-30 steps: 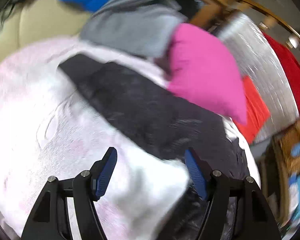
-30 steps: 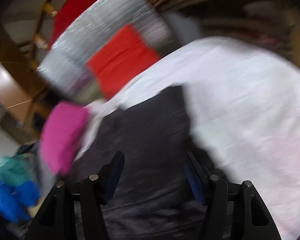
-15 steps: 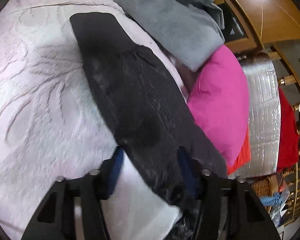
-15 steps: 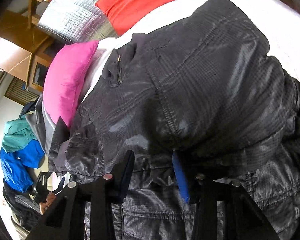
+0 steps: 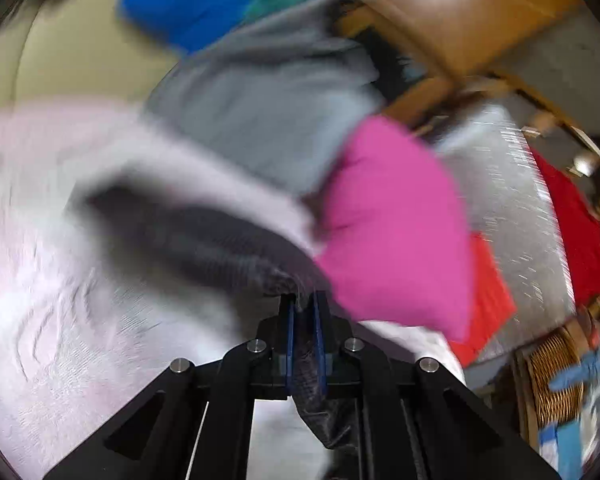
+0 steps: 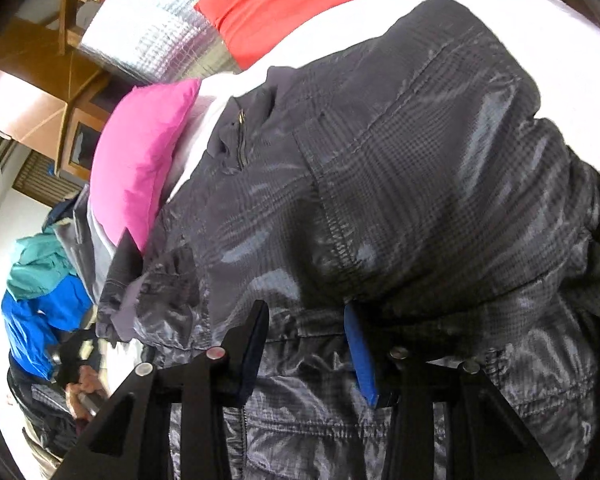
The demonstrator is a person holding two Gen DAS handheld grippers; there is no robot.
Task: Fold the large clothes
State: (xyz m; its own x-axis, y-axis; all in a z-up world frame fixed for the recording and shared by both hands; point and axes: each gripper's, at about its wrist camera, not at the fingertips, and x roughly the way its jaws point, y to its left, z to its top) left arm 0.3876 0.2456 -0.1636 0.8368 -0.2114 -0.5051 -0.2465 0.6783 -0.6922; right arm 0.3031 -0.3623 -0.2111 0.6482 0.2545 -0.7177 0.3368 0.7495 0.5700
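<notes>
Jacket (image 6: pixel 400 184) on white bedspread (image 5: pixel 60 320); left hand-held gripper (image 5: pixel 303 312) clenched on jacket fabric, right hand-held gripper (image 6: pixel 308 332) spread wide.

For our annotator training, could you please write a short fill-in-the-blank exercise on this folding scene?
1. The left gripper is shut on the dark ____.
2. The pillow beside the jacket is ____.
3. The right gripper has its jaws ____.

Missing words: jacket; pink; open

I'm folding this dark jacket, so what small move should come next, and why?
Probably close the right gripper on the dark jacket: its jaws are open, resting in the fabric, while the left gripper already pinches a jacket fold, so both ends would be held.
</notes>
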